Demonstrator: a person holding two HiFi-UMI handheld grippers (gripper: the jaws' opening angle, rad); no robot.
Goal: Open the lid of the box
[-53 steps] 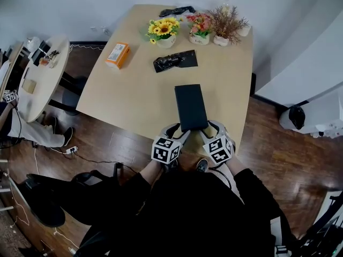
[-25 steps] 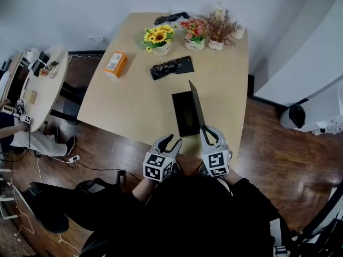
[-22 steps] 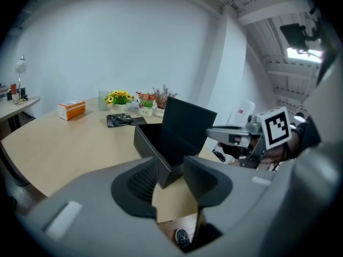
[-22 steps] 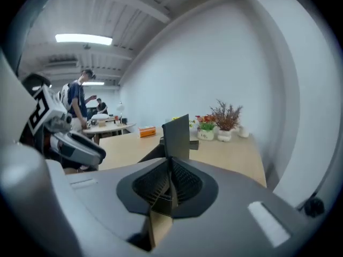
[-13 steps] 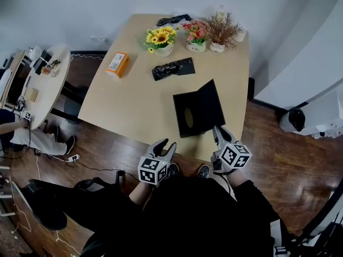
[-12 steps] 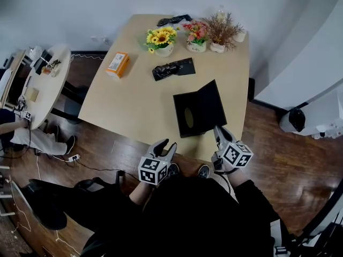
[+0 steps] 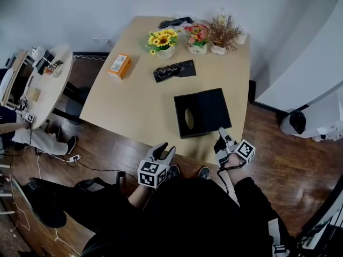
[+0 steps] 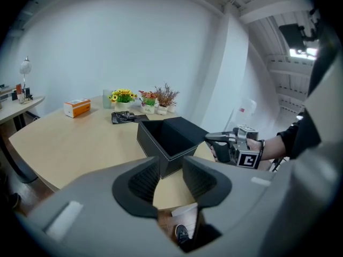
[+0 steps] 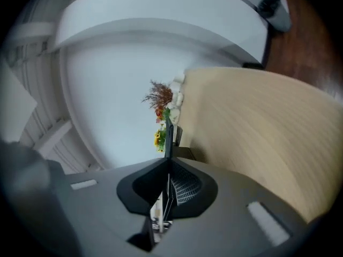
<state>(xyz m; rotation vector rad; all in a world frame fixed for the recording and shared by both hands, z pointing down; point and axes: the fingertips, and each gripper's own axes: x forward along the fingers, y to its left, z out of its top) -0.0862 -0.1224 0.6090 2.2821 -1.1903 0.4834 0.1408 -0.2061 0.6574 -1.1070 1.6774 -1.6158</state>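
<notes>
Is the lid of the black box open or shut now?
Open. The lid lies swung out to the right of the box, whose dark inside shows; the right gripper holds the lid's edge.

The grey left gripper [image 7: 164, 152] points forward, its jaws drawn together with nothing between them. The grey right gripper [image 7: 223, 138], rolled outward onto its side, is clamped on the edge of the thin black lid [image 9: 168, 131].

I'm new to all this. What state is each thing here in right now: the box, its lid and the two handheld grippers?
Box: open.
Lid: folded out to the right, its near edge pinched.
Right gripper: shut on the lid.
Left gripper: shut, nothing between its jaws, clear of the box.
Sunflower pot: upright.
</notes>
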